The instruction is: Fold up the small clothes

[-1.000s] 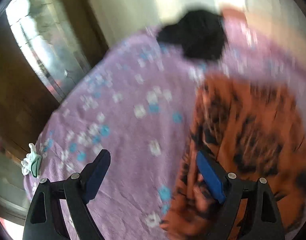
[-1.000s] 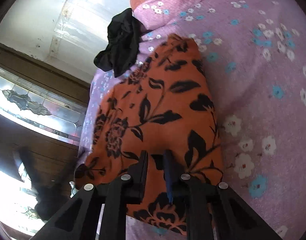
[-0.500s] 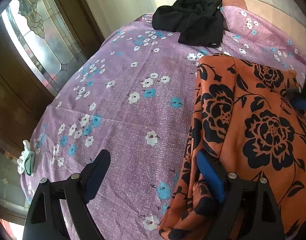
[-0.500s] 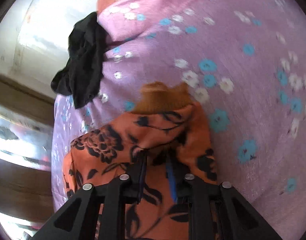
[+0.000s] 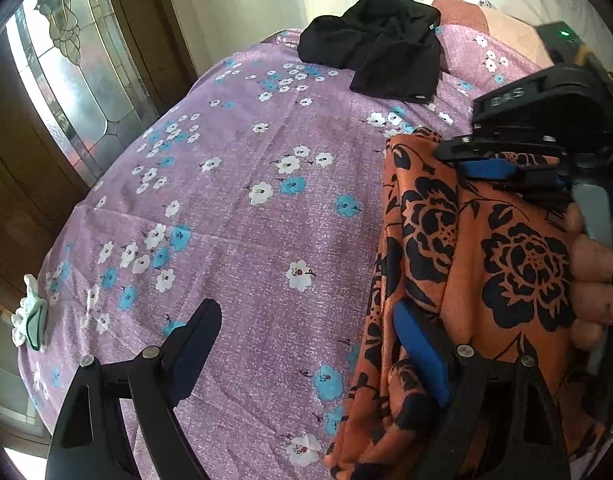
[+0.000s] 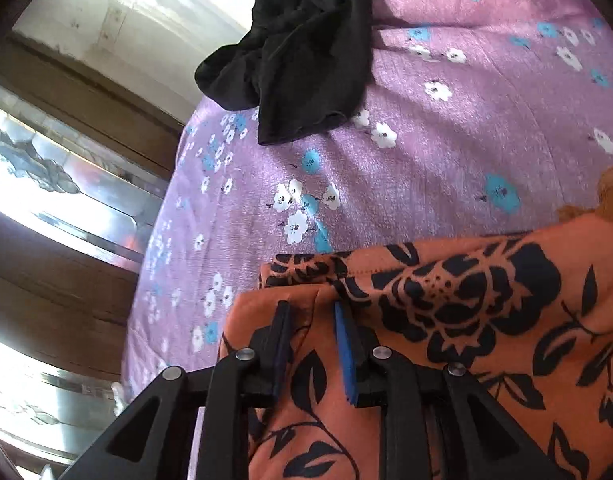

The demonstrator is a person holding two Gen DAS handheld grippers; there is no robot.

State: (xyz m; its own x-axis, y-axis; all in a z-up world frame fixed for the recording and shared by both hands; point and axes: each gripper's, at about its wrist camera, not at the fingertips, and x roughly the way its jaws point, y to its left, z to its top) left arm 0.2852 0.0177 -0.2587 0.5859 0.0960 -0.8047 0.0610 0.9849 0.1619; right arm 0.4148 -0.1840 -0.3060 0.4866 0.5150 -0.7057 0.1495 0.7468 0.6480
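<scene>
Bedsheet [image 5: 242,240]: purple, flowered, wide bare stretch running from my left gripper to its far edge by the door.

Orange garment [image 5: 486,264]: black floral print, doubled over on the sheet's right part; its left edge runs straight, its folded far edge [image 6: 426,268] lies free of the black one.

Black garment [image 5: 382,56]: crumpled heap near the sheet's far edge, apart from the orange.

Right gripper [image 6: 310,336]: jaws nearly together, pinching the orange fold (blue pads visible).

Left gripper [image 5: 306,344]: spread wide, holding nothing; right finger [image 5: 420,344] touches orange cloth.
</scene>
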